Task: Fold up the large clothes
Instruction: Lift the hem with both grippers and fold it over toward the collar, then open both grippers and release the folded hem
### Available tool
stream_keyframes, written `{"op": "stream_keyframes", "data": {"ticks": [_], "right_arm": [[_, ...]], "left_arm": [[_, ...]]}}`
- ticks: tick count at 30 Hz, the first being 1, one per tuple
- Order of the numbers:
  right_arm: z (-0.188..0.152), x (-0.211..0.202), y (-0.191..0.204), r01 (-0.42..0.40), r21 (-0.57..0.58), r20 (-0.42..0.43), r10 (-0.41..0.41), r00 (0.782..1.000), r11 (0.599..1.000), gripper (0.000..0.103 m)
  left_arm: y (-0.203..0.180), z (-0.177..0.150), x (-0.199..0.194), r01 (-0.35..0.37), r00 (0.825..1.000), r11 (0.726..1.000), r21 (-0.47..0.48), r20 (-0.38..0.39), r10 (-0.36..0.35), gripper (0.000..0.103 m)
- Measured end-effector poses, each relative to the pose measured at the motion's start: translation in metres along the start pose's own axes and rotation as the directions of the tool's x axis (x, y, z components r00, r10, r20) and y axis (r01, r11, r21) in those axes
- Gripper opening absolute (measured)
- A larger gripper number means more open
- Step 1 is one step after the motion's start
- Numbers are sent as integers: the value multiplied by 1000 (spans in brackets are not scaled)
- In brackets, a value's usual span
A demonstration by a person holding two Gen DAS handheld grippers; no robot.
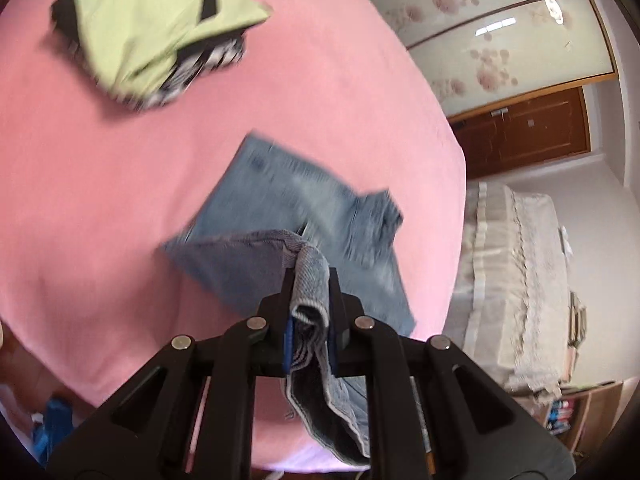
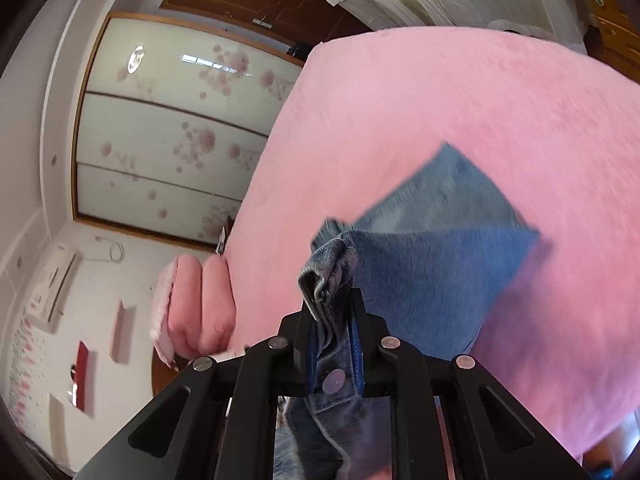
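Note:
A pair of blue jeans [image 1: 296, 208] hangs folded over the pink bed [image 1: 120, 200], lifted at one end. My left gripper [image 1: 310, 276] is shut on a bunched denim edge, which drapes down between its fingers. In the right wrist view the jeans [image 2: 440, 256] hang below my right gripper [image 2: 332, 300], shut on the waistband part with a metal button [image 2: 334, 381]. The far end of the jeans looks blurred and I cannot tell whether it touches the bed.
A folded light-green and black garment [image 1: 156, 28] lies on a striped one at the bed's far side. Pink pillows [image 2: 200, 304] sit at the bed's edge [image 2: 260, 184]. A flowered sliding wardrobe [image 1: 492, 40], a brown door [image 1: 524, 128] and a covered cabinet [image 1: 516, 280] stand beyond.

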State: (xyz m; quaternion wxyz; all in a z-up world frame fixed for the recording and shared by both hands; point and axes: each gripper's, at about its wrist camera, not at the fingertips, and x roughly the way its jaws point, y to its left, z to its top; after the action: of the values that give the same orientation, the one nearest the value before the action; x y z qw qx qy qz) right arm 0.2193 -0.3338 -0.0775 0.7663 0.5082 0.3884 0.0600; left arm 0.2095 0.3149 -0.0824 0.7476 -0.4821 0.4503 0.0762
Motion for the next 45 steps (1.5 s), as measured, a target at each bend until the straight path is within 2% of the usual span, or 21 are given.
{"op": "stream_keyframes", "data": {"ticks": [2,6,9,13,16,18,21,23,25,26,27,29,30,31,32,33,34,37,41,43,45], "right_arm": [[27,17,-1,-35,29,-12,35,999,999,13],[69,53,-7,-15,61,-20,17,1000,998,13],[94,90,-14,9,52,-24,-7,1000,999,13],[107,146,-27,64,20,-24,-63,998,998,13],[115,194,-52,108,55,-19,-107,994,993,13],[118,225,-72,133,89,-19,-132,991,987,13],[119,257,-92,218,87,-14,-217,976,972,14],[118,267,-99,236,93,-4,-236,972,967,17],[119,268,-97,236,72,10,-238,971,969,29],[121,267,-92,243,47,23,-244,969,969,33],[123,265,-88,250,22,37,-251,967,968,34],[129,259,-71,288,-52,65,-285,956,956,35],[132,257,-64,294,-83,72,-289,955,952,36],[137,255,-52,297,-132,74,-290,954,946,37],[138,252,-43,302,-181,70,-294,953,936,37],[137,248,-34,306,-238,67,-299,952,922,37],[131,244,-24,307,-278,65,-301,951,910,37],[109,239,-5,275,-404,7,-298,954,873,38],[55,242,-6,197,-516,-146,-313,939,834,38],[25,233,-23,165,-513,-207,-308,929,843,37],[-5,231,-34,112,-462,-302,-274,913,880,36]], "left_arm": [[-19,17,10,-6,1000,1000,-4,22,6,9],[-47,55,42,-42,998,999,-31,49,44,9],[-56,78,77,-66,996,998,-15,55,67,9],[-55,98,137,-130,991,991,36,41,128,9],[-39,114,188,-142,990,990,2,22,142,9],[-34,124,222,-188,982,982,4,12,188,9],[-35,132,262,-254,967,964,83,-16,256,10],[-40,135,276,-278,959,952,129,-22,283,12],[-43,138,280,-287,955,948,135,-32,294,18],[-43,140,279,-276,959,953,121,-36,282,20],[-43,142,276,-258,964,961,102,-37,262,28],[-43,144,265,-243,970,967,75,-7,244,37],[-48,144,254,-256,966,963,79,48,253,38],[-51,141,244,-274,960,957,95,87,266,40],[-61,140,233,-311,945,942,126,146,293,42],[-70,136,224,-338,934,927,162,183,308,48],[-78,131,217,-345,930,918,194,200,307,51],[-95,103,208,-332,939,895,298,196,283,52],[-112,34,219,-282,959,849,447,111,260,51],[-113,-5,226,-259,965,822,506,96,245,50],[-111,-39,234,-243,966,794,557,67,249,46]]}}
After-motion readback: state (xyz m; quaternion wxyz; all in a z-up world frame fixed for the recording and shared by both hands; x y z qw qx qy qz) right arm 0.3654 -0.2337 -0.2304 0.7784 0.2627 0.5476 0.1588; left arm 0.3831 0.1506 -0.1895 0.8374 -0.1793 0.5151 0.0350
